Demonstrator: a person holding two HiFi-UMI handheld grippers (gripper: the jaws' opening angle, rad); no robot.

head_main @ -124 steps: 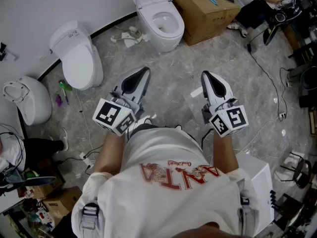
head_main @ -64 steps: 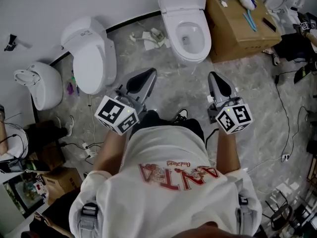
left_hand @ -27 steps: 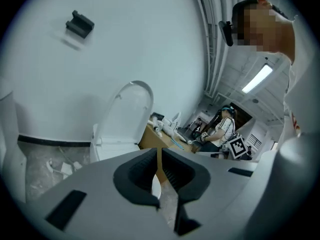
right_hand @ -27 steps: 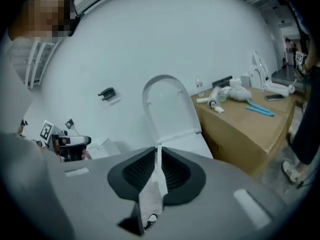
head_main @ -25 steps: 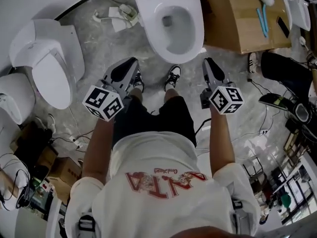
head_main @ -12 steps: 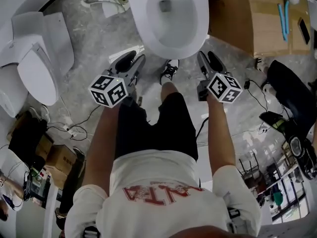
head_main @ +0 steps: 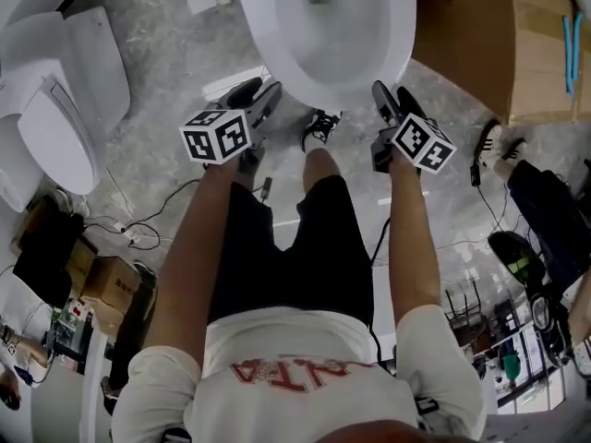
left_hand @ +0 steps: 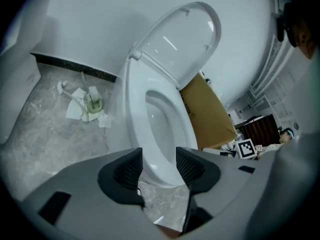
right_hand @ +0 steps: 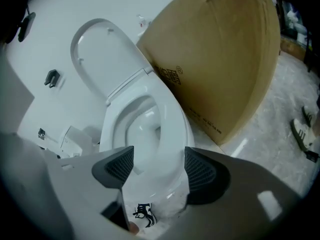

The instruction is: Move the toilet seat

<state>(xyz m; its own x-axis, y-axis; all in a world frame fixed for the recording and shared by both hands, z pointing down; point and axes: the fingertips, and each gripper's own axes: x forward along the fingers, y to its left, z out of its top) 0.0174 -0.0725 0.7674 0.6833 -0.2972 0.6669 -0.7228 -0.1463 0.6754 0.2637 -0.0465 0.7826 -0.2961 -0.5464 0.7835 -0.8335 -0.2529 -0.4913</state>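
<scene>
A white toilet stands right in front of me; its seat ring [head_main: 392, 49] lies down on the bowl and its lid [left_hand: 182, 36] is raised against the wall. My left gripper [head_main: 261, 97] hovers at the bowl's front left, with its jaws opening. Nothing is between its pads; the seat [left_hand: 167, 134] shows just beyond my left gripper [left_hand: 159, 166]. At the front right, my right gripper [head_main: 385, 97] is also opening its jaws. The seat's front edge [right_hand: 172, 129] lies beyond the gap of my right gripper [right_hand: 156, 169], untouched.
A second toilet [head_main: 55, 127] with its lid closed stands at the left. A big cardboard box [head_main: 517, 44] sits close on the right of the bowl. Cables [head_main: 138, 238] run over the marble floor. Crumpled paper [left_hand: 87, 104] lies by the wall. My shoe [head_main: 319, 127] is under the bowl's front.
I have stepped closer, so the toilet fills the top of the head view. Both grippers have moved forward to the bowl's front and their jaws have opened.
</scene>
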